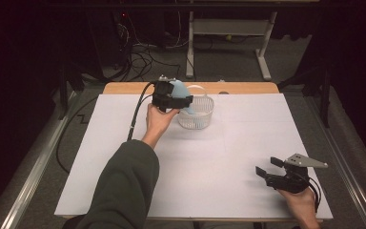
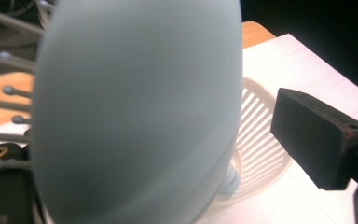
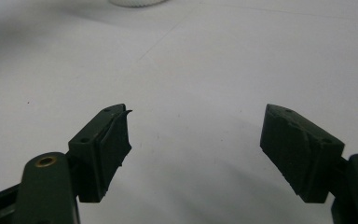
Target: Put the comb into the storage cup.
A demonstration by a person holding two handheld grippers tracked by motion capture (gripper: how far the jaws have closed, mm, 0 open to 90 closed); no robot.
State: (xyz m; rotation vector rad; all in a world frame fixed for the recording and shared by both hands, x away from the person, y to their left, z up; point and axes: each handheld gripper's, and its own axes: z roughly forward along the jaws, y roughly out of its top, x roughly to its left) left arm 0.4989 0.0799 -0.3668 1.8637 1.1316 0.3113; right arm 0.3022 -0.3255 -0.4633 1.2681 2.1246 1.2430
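One pale blue object (image 1: 181, 90) hangs over the near rim of the clear basket (image 1: 205, 117), between the left tongs (image 1: 183, 102), whose far pad stands clear of it: release step. Next, withdraw cleanly. Right tongs (image 1: 267, 168) rest released, well apart from the basket

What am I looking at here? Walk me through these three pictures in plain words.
There is no robot here: a person holds a hand tool with two black jaws, a gripper, in each hand. The high view looks down on the white table from above. Each of the other two pictures comes from a camera riding on one gripper. The left gripper is at a white slotted basket, with a pale blue brush between its jaws. The one pad in sight stands clear of the brush, whose handle points down into the basket. The right gripper is open and empty over bare table.
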